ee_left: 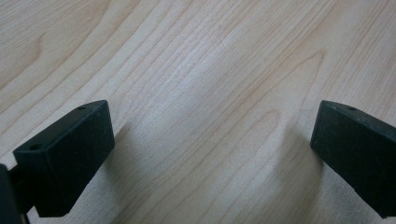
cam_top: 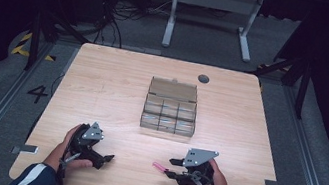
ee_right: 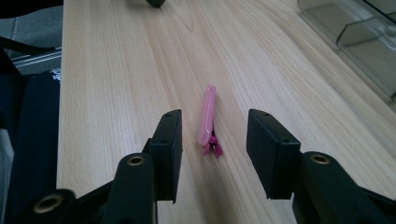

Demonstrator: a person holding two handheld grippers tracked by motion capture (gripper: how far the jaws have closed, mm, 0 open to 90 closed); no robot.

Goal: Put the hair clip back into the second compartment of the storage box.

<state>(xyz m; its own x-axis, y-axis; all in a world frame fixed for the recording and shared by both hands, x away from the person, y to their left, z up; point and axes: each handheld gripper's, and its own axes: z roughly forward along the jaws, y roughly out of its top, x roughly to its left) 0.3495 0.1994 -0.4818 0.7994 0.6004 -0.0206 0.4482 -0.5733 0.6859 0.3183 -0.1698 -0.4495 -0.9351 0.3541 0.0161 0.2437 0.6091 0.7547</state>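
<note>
While my left tool (cam_top: 108, 157) rests low over bare counter (cam_top: 101, 92) with its jaws spread wide and nothing in them, my right tool (ee_right: 214, 140) straddles the pink clip (ee_right: 207, 122), jaws apart, pads not yet touching it. Nothing is picked up; grasping and, I judge, carrying it to the clear compartment box (cam_top: 170, 108) remain.

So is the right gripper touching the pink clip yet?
Apart. In the right gripper view the pink clip lies on the table between the right gripper's open jaws, bare wood showing on both sides.
</note>
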